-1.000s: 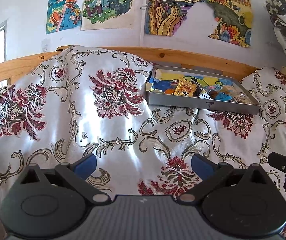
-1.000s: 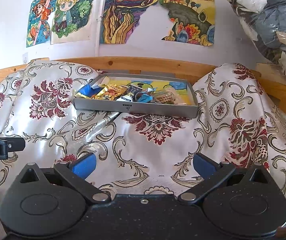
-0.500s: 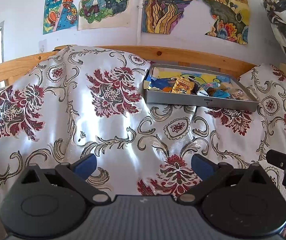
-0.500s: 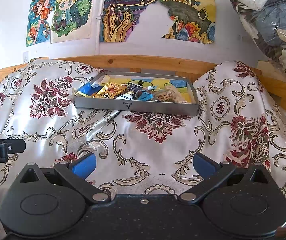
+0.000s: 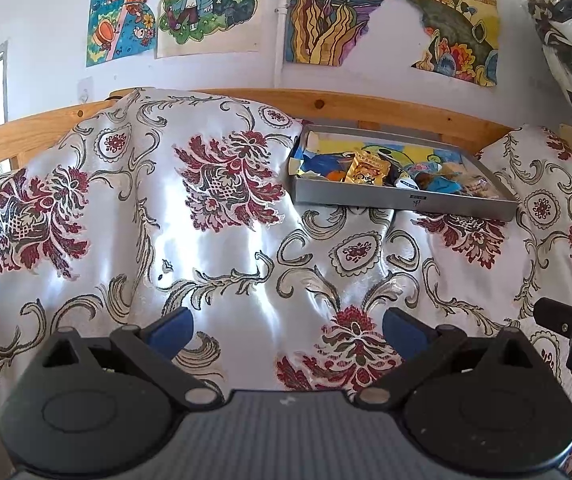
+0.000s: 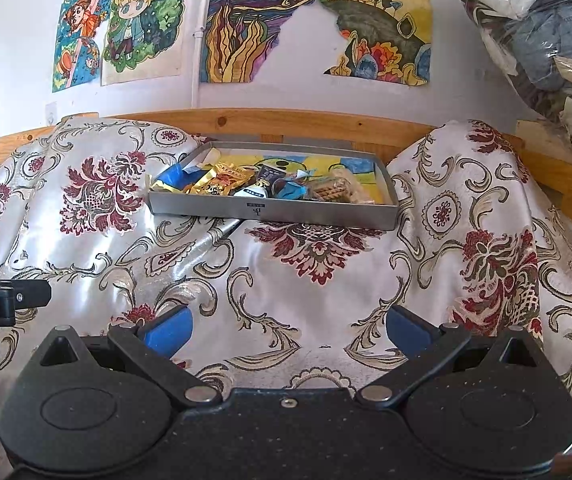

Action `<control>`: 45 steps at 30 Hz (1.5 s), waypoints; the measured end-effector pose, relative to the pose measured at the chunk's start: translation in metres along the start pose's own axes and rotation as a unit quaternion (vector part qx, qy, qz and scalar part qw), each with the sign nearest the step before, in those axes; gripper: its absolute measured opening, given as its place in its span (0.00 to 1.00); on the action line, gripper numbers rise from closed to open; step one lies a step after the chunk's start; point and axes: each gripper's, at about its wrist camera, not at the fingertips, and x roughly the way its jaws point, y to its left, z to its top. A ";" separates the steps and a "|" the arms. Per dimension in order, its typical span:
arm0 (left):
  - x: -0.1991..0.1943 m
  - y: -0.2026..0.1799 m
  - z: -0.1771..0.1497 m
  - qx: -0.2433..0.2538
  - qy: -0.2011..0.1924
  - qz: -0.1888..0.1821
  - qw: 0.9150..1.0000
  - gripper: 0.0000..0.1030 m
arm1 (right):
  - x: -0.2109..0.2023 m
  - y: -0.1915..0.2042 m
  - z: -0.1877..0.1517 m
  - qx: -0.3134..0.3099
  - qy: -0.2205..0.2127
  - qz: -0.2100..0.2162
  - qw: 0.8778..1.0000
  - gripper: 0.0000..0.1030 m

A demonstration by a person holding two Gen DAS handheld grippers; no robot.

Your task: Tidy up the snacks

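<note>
A shallow grey metal tray point(image 5: 402, 199) point(image 6: 273, 213) sits far back on the floral satin cloth, holding several wrapped snacks. Among them are a gold packet point(image 5: 368, 168) point(image 6: 221, 182), blue wrappers point(image 6: 292, 190) and a clear pack of biscuits point(image 6: 336, 190). My left gripper point(image 5: 288, 328) is open and empty, low over the cloth, well short and left of the tray. My right gripper point(image 6: 288, 326) is likewise open and empty, nearly in line with the tray but well short of it.
The cloth point(image 5: 221, 264) drapes in folds over a wooden frame point(image 6: 269, 120) against a wall with colourful drawings. A plastic-wrapped bundle of clothes point(image 6: 546, 40) hangs at the upper right. Each gripper's tip shows at the other view's edge point(image 5: 570, 324) point(image 6: 1, 296).
The left view has drifted slightly, so the tray sits a little further left and lower. The right view barely shifts. Both grippers stay open.
</note>
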 end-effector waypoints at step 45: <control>0.001 0.001 -0.003 0.003 0.010 -0.002 1.000 0.99 | 0.001 0.003 -0.002 -0.002 0.008 0.002 1.000 0.99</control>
